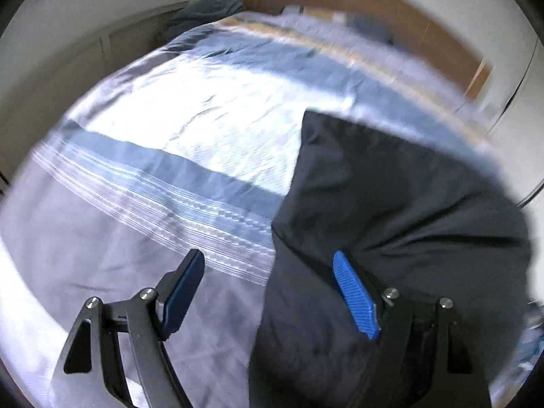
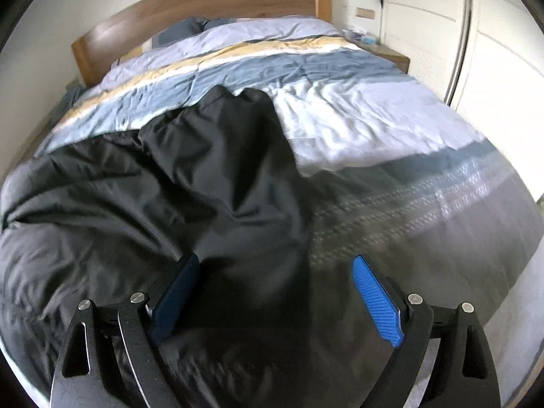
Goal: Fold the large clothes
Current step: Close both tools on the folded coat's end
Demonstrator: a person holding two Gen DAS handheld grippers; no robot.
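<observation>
The left hand-held gripper (image 1: 268,292) is released, its right finger over the dark garment (image 1: 391,204) on the striped bed cover (image 1: 204,108). The right hand-held gripper (image 2: 277,294) is released above the garment; wooden headboard (image 2: 210,3) beyond

Bed (image 2: 391,108) with a striped duvet, wooden headboard (image 2: 210,0) at its far end. A dark garment (image 2: 190,176) lies crumpled on the duvet, well short of the headboard.
</observation>
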